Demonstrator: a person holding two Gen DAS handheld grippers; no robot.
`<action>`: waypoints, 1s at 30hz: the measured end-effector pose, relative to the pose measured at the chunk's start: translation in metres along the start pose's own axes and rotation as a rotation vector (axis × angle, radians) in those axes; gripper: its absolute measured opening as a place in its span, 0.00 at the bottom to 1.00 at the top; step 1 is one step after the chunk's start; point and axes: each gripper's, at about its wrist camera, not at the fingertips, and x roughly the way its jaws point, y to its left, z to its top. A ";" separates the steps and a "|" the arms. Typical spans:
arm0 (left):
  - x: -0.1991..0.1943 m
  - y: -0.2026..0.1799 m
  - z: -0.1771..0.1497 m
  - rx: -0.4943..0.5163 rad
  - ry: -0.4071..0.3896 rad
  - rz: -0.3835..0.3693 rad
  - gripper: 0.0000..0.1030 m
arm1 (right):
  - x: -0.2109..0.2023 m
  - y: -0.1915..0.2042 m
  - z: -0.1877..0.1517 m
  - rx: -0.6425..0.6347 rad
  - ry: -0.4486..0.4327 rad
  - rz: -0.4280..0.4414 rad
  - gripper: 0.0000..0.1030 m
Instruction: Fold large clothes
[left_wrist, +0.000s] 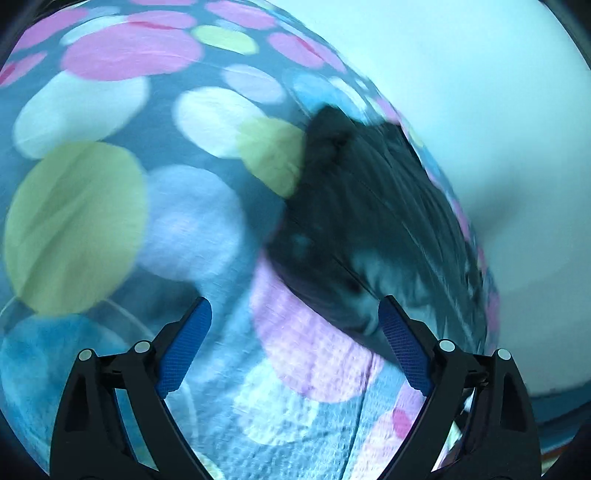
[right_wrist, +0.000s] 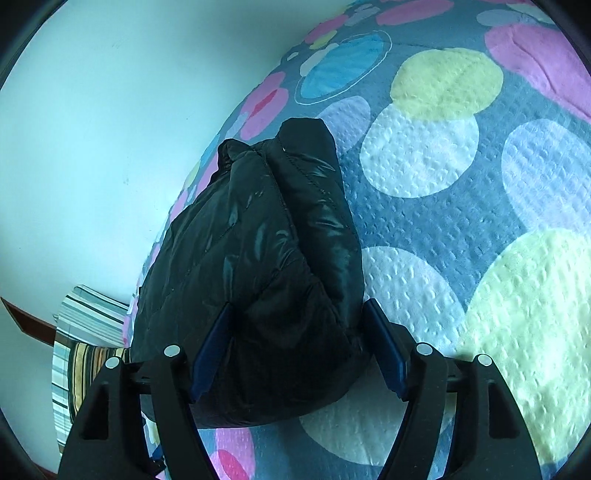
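Observation:
A black quilted puffer jacket (right_wrist: 255, 258) lies bundled on a bed covered by a blue bedspread with big coloured dots (right_wrist: 443, 206). My right gripper (right_wrist: 297, 314) is wide open, its blue pads on either side of the jacket's near end, not closed on it. In the blurred left wrist view the jacket (left_wrist: 369, 221) lies ahead and to the right. My left gripper (left_wrist: 295, 306) is open and empty above the bedspread (left_wrist: 184, 221), its right finger near the jacket's edge.
A pale wall (right_wrist: 92, 129) runs along the bed's far side and also shows in the left wrist view (left_wrist: 498, 110). A striped pillow or cloth (right_wrist: 85, 332) lies at the bed's end by the wall.

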 end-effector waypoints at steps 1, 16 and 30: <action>0.002 0.002 0.004 -0.013 -0.003 -0.003 0.89 | 0.000 0.000 -0.001 -0.004 0.000 -0.001 0.70; 0.036 -0.033 0.028 0.177 0.035 -0.087 0.22 | 0.003 0.013 -0.007 -0.075 0.007 -0.003 0.29; -0.046 -0.023 -0.020 0.257 0.022 -0.106 0.16 | -0.067 0.020 -0.050 -0.140 0.021 -0.001 0.21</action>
